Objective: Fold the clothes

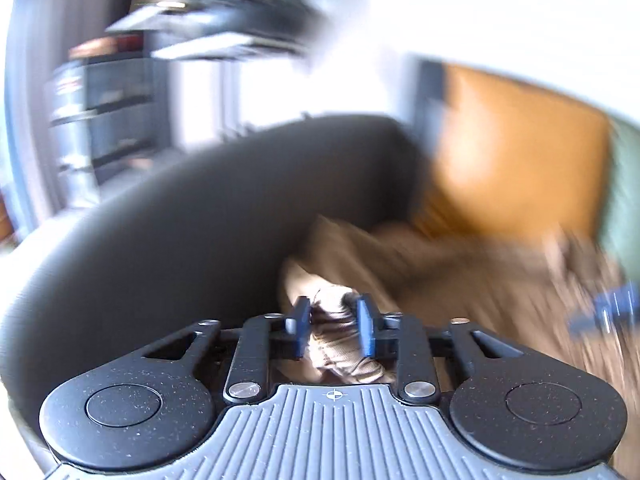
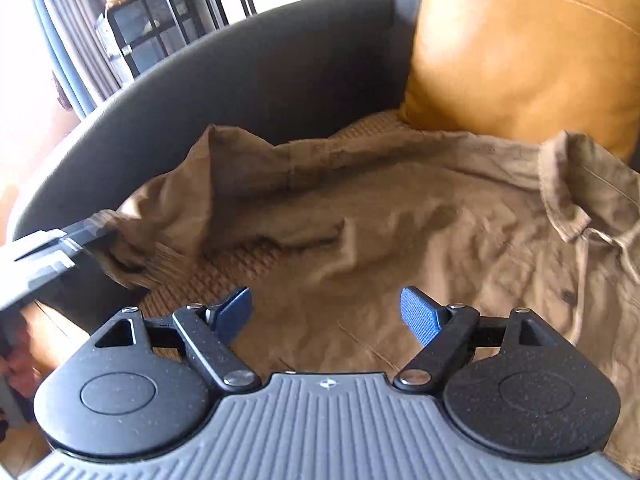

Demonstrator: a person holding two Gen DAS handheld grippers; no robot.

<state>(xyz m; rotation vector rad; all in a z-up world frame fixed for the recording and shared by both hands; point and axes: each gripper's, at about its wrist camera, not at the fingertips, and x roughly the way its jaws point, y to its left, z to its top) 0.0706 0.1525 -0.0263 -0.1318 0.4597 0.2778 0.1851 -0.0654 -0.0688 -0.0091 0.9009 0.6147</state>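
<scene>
While clamped on a small bunch of sleeve fabric, left gripper (image 1: 334, 330) could lose its bite or drag the tan shirt (image 2: 400, 216) askew across the woven seat (image 2: 224, 276) of the dark armchair (image 2: 240, 64). Right gripper (image 2: 326, 316), pads apart and empty above the shirt body, pins nothing down beside the orange cushion (image 2: 520, 40).

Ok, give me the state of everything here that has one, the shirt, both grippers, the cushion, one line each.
Tan button-up cotton shirt: spread rumpled on the seat, collar to the right, not folded.
Shirt's cuffed sleeve end: bunched, pinched by the left gripper.
Left gripper: shut on the sleeve end.
Right gripper: open above the shirt, holding nothing.
Orange leather cushion: upright against the dark grey sofa back.
</scene>
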